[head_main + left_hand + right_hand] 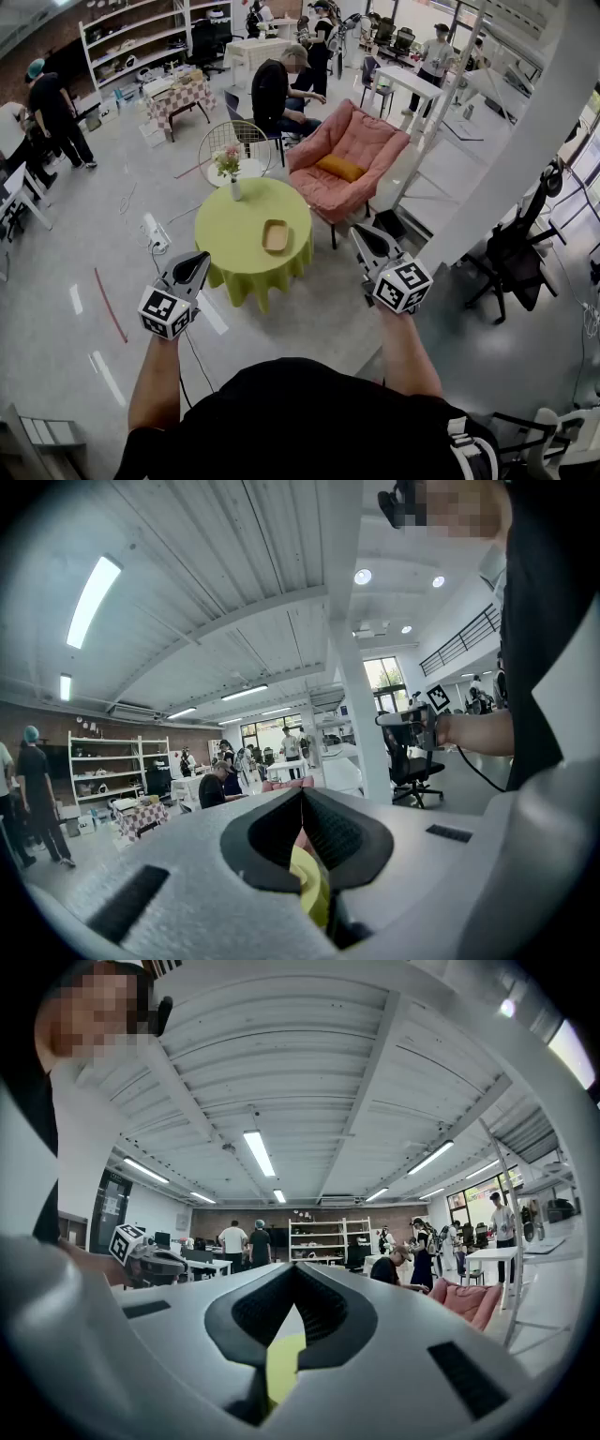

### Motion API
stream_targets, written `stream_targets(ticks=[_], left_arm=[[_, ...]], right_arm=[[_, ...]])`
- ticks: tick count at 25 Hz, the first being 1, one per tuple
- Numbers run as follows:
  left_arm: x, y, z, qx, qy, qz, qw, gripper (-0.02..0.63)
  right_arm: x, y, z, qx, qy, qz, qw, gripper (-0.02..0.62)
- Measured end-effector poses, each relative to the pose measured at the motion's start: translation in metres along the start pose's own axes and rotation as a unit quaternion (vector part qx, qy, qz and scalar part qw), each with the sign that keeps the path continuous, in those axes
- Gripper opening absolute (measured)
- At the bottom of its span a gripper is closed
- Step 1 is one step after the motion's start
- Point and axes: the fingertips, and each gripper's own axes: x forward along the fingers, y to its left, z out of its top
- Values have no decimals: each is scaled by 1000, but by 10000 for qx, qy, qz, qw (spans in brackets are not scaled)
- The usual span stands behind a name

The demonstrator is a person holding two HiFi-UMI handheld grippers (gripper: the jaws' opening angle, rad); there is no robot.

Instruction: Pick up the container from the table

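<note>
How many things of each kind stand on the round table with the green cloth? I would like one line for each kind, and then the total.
container: 1
vase with flowers: 1
Total on the table: 2

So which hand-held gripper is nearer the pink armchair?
Right. The right hand-held gripper hangs by the front of the pink armchair, on its side of the round table; the left hand-held gripper is off past the table's opposite edge.
</note>
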Motion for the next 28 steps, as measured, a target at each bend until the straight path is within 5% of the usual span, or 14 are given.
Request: stream_targets(ticks=[12,28], left_arm=[[40,-26,9,10,-12,121,9999,17],[59,-17,1,-134,-14,0,9999,17]], right_arm=[[-15,-46,-9,30,59,82,9999,8],[2,-48,-11,-249,81,260,9993,9]])
